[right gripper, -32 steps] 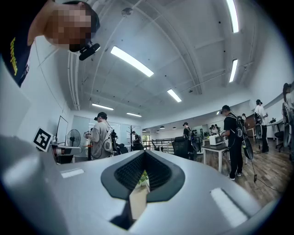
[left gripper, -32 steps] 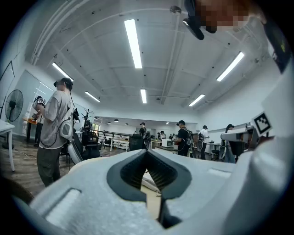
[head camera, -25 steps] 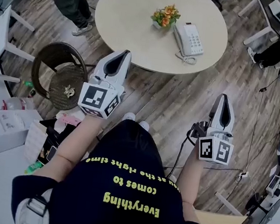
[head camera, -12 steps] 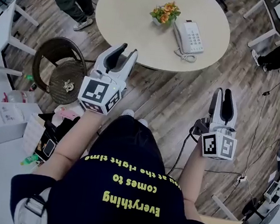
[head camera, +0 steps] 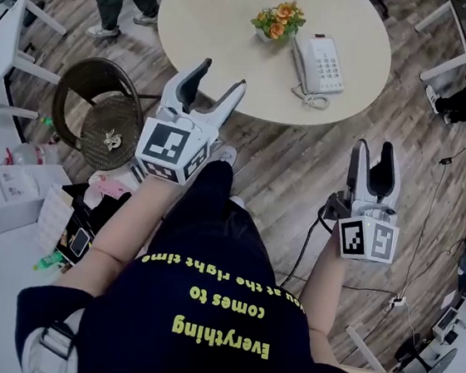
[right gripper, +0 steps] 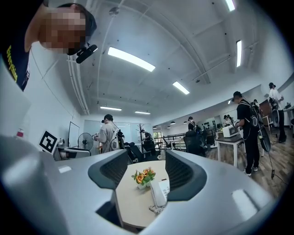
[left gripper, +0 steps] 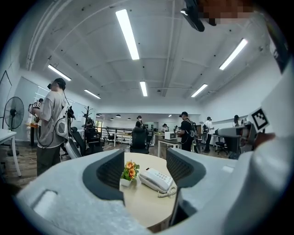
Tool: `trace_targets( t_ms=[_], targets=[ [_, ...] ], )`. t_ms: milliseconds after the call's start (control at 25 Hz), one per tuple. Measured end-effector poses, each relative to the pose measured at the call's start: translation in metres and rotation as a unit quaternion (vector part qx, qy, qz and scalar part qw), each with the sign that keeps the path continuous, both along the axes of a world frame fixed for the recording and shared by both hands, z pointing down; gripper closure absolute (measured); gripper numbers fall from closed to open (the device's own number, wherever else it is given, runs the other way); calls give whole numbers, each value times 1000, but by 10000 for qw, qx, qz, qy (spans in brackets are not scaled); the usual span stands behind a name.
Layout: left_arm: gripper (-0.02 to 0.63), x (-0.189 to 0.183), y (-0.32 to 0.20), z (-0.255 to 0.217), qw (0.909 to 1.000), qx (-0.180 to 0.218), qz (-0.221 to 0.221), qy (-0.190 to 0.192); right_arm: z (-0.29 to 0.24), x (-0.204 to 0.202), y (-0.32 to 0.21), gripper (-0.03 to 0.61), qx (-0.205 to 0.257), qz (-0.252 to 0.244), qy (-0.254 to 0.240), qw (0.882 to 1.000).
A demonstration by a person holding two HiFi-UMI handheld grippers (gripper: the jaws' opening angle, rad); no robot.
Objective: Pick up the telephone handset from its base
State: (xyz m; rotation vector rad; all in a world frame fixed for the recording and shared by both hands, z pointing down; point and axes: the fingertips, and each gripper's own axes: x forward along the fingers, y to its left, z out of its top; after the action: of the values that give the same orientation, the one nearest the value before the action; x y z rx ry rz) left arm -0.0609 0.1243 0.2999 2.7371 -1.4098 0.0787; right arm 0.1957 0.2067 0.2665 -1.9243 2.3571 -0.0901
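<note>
While the left hand-held gripper [head camera: 221, 77] and right hand-held gripper [head camera: 374, 146] hung short of the round bench [head camera: 217, 29], their jaws had just been opening, with nothing between them. A wicker chair [head camera: 91, 115] stood by its near-left edge. Near the right edge, beside orange flowers [head camera: 277, 19], the white handset [head camera: 300, 64] lay cradled on its base [head camera: 326, 63].

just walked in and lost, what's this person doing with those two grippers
A person holds a gripper in each hand, facing a round table with a white telephone and flowers. The left gripper and right gripper are empty, jaws just opened wide. The handset lies on its base, untouched, both grippers short of it.
</note>
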Motion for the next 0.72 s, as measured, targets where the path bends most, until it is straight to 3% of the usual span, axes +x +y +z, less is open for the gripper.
trace_targets(
  t_ms=[720],
  targets=[
    [318, -6, -190, 1, 9990, -8, 406, 200, -6, -22, -186, 302, -13, 136, -44, 9999]
  ],
)
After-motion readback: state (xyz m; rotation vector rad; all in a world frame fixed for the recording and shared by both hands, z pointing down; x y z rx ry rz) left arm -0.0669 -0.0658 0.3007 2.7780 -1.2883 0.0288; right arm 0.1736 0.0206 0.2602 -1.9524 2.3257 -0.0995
